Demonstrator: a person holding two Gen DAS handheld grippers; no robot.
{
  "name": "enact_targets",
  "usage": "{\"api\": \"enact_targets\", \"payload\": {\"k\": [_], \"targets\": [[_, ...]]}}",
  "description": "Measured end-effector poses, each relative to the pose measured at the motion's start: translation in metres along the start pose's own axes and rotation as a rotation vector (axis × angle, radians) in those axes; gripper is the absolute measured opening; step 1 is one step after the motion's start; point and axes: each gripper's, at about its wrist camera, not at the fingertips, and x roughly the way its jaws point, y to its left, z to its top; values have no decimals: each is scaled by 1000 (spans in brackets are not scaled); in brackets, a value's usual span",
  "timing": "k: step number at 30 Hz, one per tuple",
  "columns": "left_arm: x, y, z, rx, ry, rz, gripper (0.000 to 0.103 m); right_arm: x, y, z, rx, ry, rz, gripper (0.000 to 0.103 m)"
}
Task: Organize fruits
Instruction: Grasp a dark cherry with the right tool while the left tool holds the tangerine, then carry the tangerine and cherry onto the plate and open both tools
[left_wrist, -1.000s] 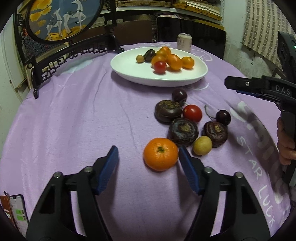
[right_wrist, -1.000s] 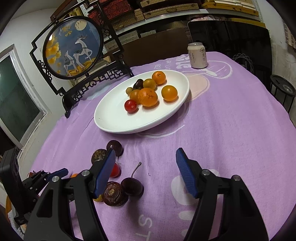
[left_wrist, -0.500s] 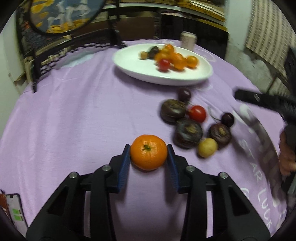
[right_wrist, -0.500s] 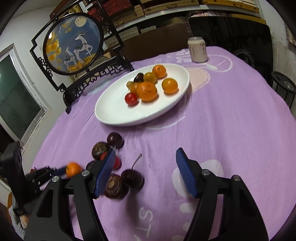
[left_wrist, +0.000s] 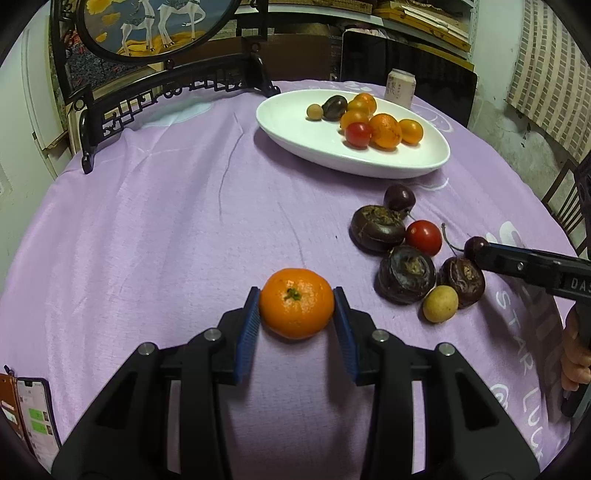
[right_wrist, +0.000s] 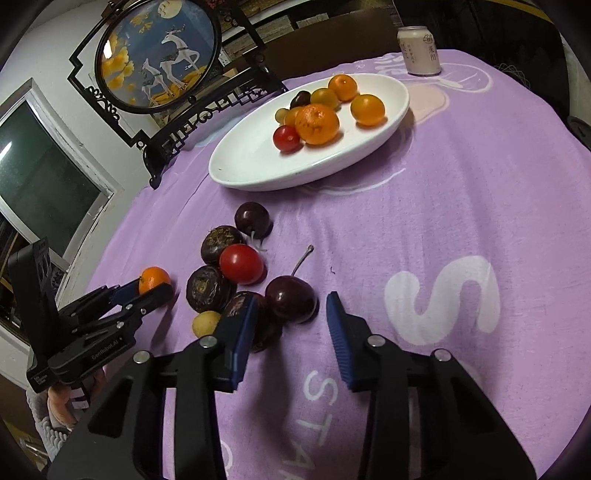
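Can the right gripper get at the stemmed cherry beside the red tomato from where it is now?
Probably yes: the right gripper already brackets the cherry, its jaws just closing in; a dark fruit crowds one finger.

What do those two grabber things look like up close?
Both are black plastic with two long fingers. The left gripper has ribbed blue pads and silver screws. The right gripper has the same blue pads. White letters are printed on the side of each body; on the right one they begin DAS, the rest cut off. No cables show. A knitted grey cuff shows by the left one.
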Motion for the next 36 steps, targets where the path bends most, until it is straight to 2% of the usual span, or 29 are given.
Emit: {"api": "enact_targets", "payload": {"k": [5,10,18,22,28,31,36], "targets": [[4,-3,-1,15,7,10,40,2,-2,1,9,-2,16,30],[3,-2,0,5,0,-1,40,-2,-2,2,7,-22,19,30],[-8,-3,8,4,-43,6,40,-23,-7,8,37,-99,24,30],[-9,-5,32,12,-61,5,40,-31,-11,20,55,-130,35,30],[1,-10,83,26,-91,3,40,-36,-6,71,46,-161,18,30],[14,-11,110,0,-98,-24,40,-24,0,97,33,-160,12,30],[44,-11,135,-25,-82,-32,40,8,2,117,23,-132,-4,30]]}}
